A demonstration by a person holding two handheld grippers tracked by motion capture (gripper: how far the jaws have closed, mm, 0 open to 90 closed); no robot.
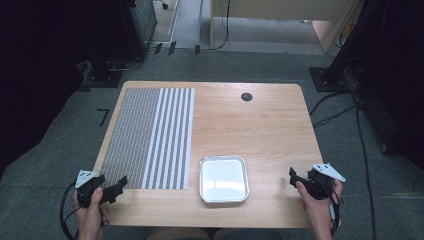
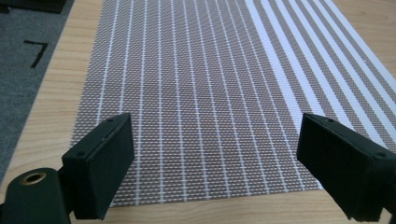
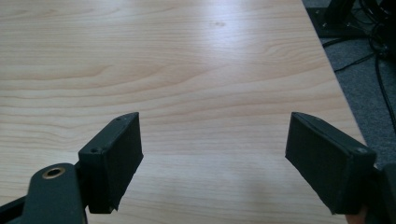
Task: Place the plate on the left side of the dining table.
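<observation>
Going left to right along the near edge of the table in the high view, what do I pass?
Left gripper → striped placemat → empty metal tray → right gripper. Both grippers are open and hold nothing.

Overhead; two low views across table (image 1: 260, 125)

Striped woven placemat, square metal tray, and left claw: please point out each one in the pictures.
Striped woven placemat (image 1: 150, 137), high view, middle of its weave.
Square metal tray (image 1: 223, 159), high view, far rim.
Left claw (image 2: 215, 158), left gripper view, midway between its open fingertips.
</observation>
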